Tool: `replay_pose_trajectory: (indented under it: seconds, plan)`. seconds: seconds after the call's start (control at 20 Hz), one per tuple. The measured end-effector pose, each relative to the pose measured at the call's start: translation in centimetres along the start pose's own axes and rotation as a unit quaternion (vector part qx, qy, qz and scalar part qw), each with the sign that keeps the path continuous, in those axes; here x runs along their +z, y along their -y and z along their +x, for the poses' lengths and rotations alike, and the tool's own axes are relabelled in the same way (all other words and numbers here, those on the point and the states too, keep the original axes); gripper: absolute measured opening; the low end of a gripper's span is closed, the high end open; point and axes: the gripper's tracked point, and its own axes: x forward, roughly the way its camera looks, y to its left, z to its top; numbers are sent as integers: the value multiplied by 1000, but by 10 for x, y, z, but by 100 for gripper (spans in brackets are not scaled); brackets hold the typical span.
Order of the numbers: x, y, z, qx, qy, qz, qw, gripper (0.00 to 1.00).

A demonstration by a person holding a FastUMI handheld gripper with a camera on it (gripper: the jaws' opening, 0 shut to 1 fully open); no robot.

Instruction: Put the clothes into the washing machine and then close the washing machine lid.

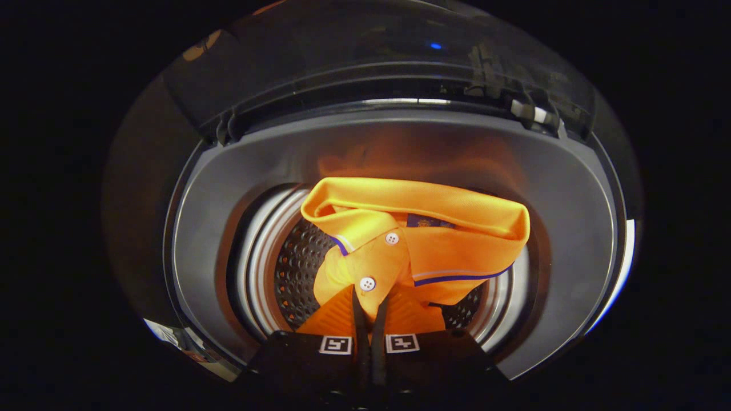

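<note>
Over the mouth of the washing machine [228,240] is where I've got us right now, looking straight down past the grey rim into the perforated drum [300,268]. The tool [370,302] is pressed nearly together, and both fingers are pinching a fold of the orange polo shirt [434,228] near its button placket, so the grip looks solid from here. The shirt hangs bunched just ahead of the fingers, collar rolled over on top, two white buttons facing me, a blue stripe along the collar edge. It's sitting in the opening, with the drum holes showing beside and below it, so I'd say it's at the threshold, not yet let go, and I can't tell whether its lower end is touching the drum floor.

Beyond the shirt, the lid [365,63] stands raised at the far side of the opening, dark and glossy, with its hinge hardware showing at the rim.

Progress call: the carrying part is about done, the garment is lined up over the drum. What's left, as I judge it, is to lower a touch, spread the fingers so the shirt drops clear inside, pull the tool back out, then bring that lid down. I'd watch that no sleeve or collar drapes over the grey rim before the lid comes down
</note>
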Motion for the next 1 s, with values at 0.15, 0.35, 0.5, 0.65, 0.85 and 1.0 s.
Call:
replay_pose_trajectory:
  seconds: [0.15, 0.35, 0.5, 0.65, 0.85, 1.0]
  plan:
    - [5, 2, -2, -6, 6, 4, 1000, 8]
    - [-11, 1, 4, -5, -25, 21, 999, 80]
    - [-14, 2, 1, -7, -18, 33, 999, 99]
    - [-13, 4, -4, -13, -3, 38, 999, 99]
    - [-2, -4, -22, -12, 48, 49, 998, 99]
    - [8, -12, -58, -18, 97, 53, 994, 99]
